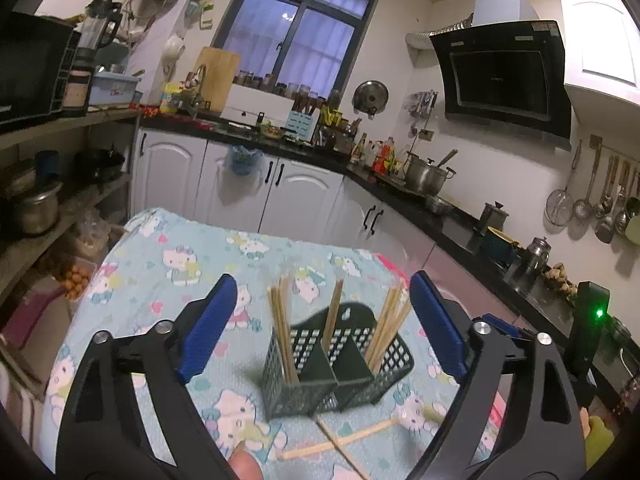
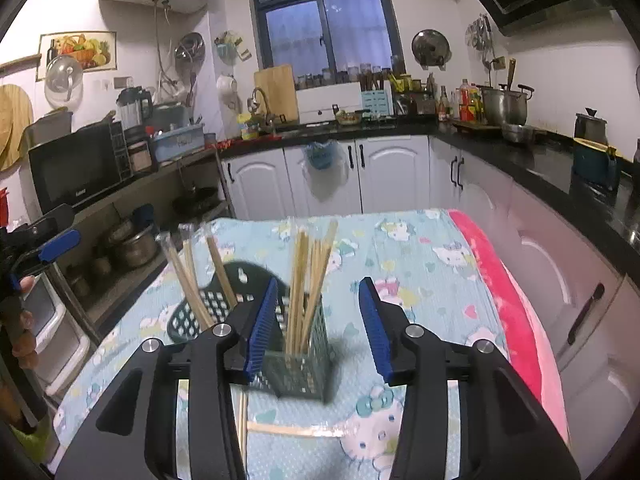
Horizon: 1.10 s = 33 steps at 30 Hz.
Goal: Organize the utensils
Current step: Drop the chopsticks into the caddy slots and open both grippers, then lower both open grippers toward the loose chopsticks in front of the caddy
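1. Left hand-held gripper (image 1: 324,324) with blue ribbed pads stands wide open and holds nothing; the dark green perforated plastic utensil caddy (image 1: 338,364) sits between and beyond its fingers, untouched
2. Right hand-held gripper (image 2: 318,328) is partly open and also empty, its jaws flanking the caddy's near compartment without pressing on it
3. That caddy stands upright on the pale blue cartoon-cat tablecloth (image 1: 168,264), with thin bamboo chopsticks (image 1: 280,328) leaning in its compartments, some seemingly in clear wrappers
4. Two loose bamboo chopsticks (image 1: 340,440) lie crossed on the cloth just in front of the caddy, apparently the ones left to sort
5. These sticks look light, stiff and smooth, so they may roll or pivot in a pinch; a wrapped one would likely be more slippery
6. A grip near the middle of one stick, pads across its length, seems steadiest, clear of the crossing point
7. Being light, the caddy could slide or tip if knocked
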Motion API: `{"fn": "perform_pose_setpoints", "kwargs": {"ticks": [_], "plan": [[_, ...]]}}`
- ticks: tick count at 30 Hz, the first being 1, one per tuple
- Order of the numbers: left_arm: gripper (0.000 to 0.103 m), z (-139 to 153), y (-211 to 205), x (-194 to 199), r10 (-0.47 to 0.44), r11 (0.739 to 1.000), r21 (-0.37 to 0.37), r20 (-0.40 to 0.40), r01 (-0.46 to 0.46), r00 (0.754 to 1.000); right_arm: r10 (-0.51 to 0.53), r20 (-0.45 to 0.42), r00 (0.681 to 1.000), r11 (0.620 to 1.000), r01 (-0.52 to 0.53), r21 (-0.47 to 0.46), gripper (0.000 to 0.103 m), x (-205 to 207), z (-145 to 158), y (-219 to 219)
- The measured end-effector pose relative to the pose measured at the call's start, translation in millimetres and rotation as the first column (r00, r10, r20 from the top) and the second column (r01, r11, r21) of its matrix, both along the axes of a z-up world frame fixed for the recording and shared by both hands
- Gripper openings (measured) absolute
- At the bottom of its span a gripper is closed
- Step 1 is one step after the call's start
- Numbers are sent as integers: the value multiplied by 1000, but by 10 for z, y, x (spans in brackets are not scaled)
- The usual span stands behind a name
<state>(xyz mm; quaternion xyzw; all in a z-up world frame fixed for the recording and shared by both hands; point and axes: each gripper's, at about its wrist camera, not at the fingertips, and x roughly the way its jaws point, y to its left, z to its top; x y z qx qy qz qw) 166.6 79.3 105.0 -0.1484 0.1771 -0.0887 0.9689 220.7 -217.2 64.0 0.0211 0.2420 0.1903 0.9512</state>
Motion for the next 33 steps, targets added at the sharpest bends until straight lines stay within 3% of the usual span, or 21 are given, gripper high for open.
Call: {"fn": "perform_pose_setpoints", "kwargs": {"ticks": [7, 33], "plan": [[88, -228, -32, -149, -9, 1000, 5, -57, 9, 998, 25, -22, 999, 1000, -25, -15, 42, -208, -107, -47], [92, -783, -460, -229, -67, 995, 63, -222, 83, 973, 73, -134, 988, 989, -89, -119, 42, -496, -600, -102]]}}
